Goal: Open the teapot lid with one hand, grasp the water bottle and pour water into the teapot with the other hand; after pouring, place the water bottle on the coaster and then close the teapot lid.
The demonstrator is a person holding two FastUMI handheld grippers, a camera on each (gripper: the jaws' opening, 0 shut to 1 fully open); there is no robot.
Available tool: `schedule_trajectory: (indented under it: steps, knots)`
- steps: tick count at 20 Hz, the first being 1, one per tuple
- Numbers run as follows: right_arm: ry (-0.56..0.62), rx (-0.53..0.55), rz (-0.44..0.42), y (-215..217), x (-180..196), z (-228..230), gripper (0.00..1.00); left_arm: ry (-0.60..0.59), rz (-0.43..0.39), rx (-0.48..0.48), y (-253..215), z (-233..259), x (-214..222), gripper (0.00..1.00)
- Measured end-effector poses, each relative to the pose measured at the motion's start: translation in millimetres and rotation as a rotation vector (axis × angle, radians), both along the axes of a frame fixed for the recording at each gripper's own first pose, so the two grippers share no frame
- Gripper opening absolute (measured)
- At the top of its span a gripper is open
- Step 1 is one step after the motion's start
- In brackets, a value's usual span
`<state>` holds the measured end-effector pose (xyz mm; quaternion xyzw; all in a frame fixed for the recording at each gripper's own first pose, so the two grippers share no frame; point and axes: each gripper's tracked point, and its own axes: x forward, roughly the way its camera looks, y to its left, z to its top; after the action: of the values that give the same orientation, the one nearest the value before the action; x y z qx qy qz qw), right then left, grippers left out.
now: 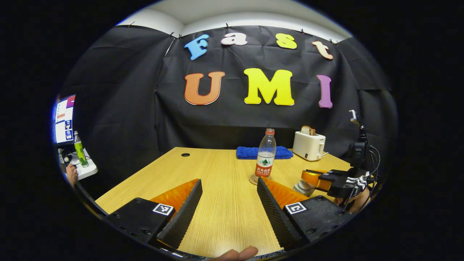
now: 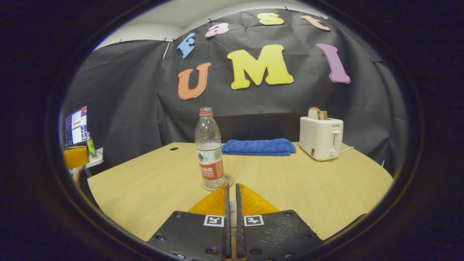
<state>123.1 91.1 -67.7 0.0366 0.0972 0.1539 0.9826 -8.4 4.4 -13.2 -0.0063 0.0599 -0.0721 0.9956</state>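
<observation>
Left gripper view: the left gripper [image 1: 229, 186] is seen at the bottom of frame w/ jaws wide apart, nothing between them but bare table [image 1: 224, 217]. A fingertip [image 1: 235, 253] is seen at the very bottom edge. The water bottle [image 1: 265, 154] stands upright just right of centre, uncapped, on a round coaster [image 1: 253, 180]. Behind it a blue towel [image 1: 250, 153] lies folded by the wall. A white toaster [image 1: 309, 145] w/ bread in its slot is at centre right. At lower right the right gripper [image 1: 308, 177] is seen from the side, reaching in toward a pale rounded object [image 1: 303, 187], likely the teapot's lid or top; most of it is hidden, so contact can't be judged there. At far left a monitor [image 1: 64, 119] and a green bottle [image 1: 79, 150] on a side shelf are seen.

Right gripper view: the right gripper [image 2: 230, 192] is at bottom centre, jaws nearly together, a narrow slit left btwn them. Something pale [image 2: 232, 214] shows in the slit; whether it's clamped can't be told. The water bottle [image 2: 209, 150] stands just beyond the tips, slightly left of centre, on the coaster [image 2: 227, 180]. The towel [image 2: 258, 146] is behind, the toaster [image 2: 320, 137] at centre right.
</observation>
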Motion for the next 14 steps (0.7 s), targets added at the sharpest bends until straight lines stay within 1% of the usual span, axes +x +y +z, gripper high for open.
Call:
schedule_trajectory:
  steps: [4, 5, 6, 8, 9, 10, 12, 14]
  knots:
    - [-0.008, -0.021, -0.010, -4, -8, 6, 0.05, 0.007, -0.002, 0.003, -1, -1, 0, 0.96]
    - [-0.015, -0.036, -0.021, -7, -12, 8, 0.15, 0.010, -0.002, 0.005, -1, -3, 0, 0.96]
    - [-0.026, -0.057, -0.038, -11, -16, 12, 0.27, 0.011, -0.003, 0.009, -2, -3, 0, 0.96]
    - [-0.053, -0.074, -0.087, -23, -24, 25, 0.49, 0.006, -0.004, 0.021, -5, -1, -1, 0.96]
    - [-0.058, -0.076, -0.103, -25, -29, 29, 0.67, 0.004, -0.003, 0.025, -5, -1, -3, 0.96]
    - [-0.063, -0.075, -0.109, -27, -35, 35, 0.75, 0.001, -0.004, 0.024, -6, 0, -4, 0.96]
    - [-0.066, -0.081, -0.131, -38, -47, 45, 0.97, -0.007, -0.009, 0.029, -9, 4, -6, 0.96]
    - [-0.081, -0.091, -0.161, -51, -62, 60, 0.97, -0.017, 0.006, 0.038, -7, 7, -9, 0.96]
